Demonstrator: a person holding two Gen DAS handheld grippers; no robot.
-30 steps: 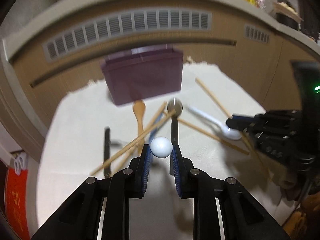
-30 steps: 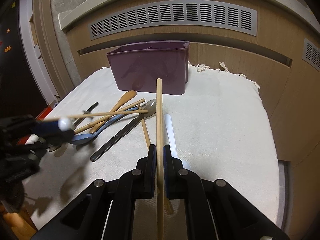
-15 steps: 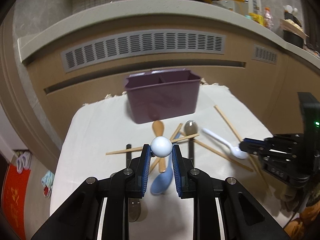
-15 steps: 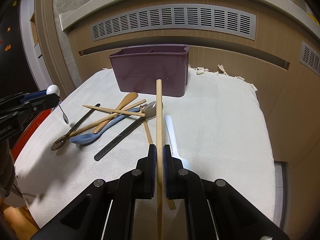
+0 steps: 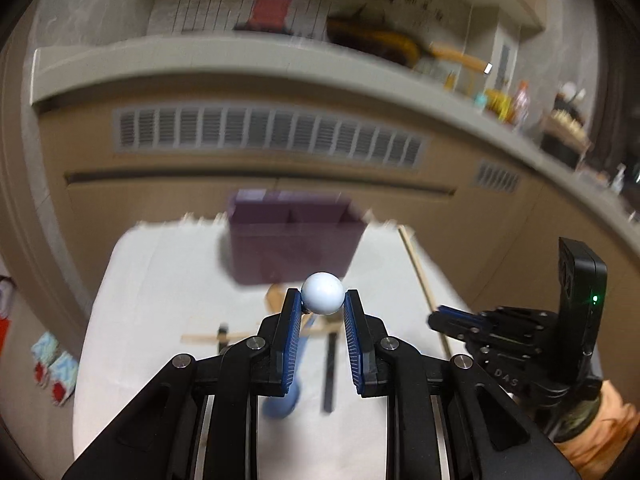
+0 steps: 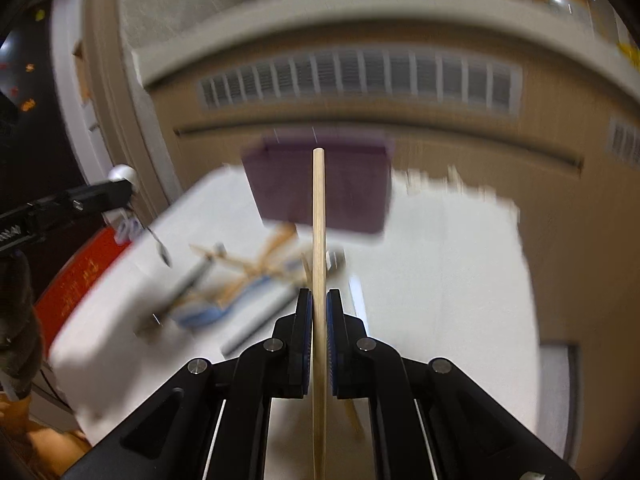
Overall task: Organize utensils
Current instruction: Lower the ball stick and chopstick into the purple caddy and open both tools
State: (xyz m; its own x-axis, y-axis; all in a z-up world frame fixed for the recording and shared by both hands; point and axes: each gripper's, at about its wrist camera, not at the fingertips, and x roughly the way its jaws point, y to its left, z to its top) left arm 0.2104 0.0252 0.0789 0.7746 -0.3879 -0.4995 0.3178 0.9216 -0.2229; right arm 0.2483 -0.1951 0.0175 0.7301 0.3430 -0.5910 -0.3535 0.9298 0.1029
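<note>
Although both views are motion-blurred, the purple organizer bin [image 5: 294, 240] reads clearly at the far end of the white cloth [image 5: 160, 300], close to the cabinet front with the vent grille [image 5: 268, 134]; a divider splits its top into compartments, and whether anything lies inside cannot be told; from the right wrist view only its front wall [image 6: 280, 188] shows. Left gripper [image 5: 322, 308]: blue pads [image 5: 292, 332] pinched on a white ball-ended utensil [image 5: 322, 299], the ball sitting between the fingertips, raised above the cloth in front of the bin; in the right wrist view the same ball [image 6: 122, 173] sits at the gripper tip with a thin dark stem and small bowl hanging below it, off the left edge of the cloth. Right gripper [image 6: 319, 304]: fingers pressed together on a wooden chopstick [image 6: 319, 224], held lengthwise along the fingers, its far tip overlapping the bin's front wall in the frame; in the left wrist view that gripper [image 5: 444, 316] sits at right with the chopstick [image 5: 416, 260] angling up toward the bin's right corner. Loose pile on the cloth between bin and grippers: blue spoon [image 6: 204, 312], wooden spoon [image 6: 276, 240], more chopsticks [image 6: 240, 264], dark-handled utensil [image 5: 330, 372]; all touching or crossing, details blurred.
</note>
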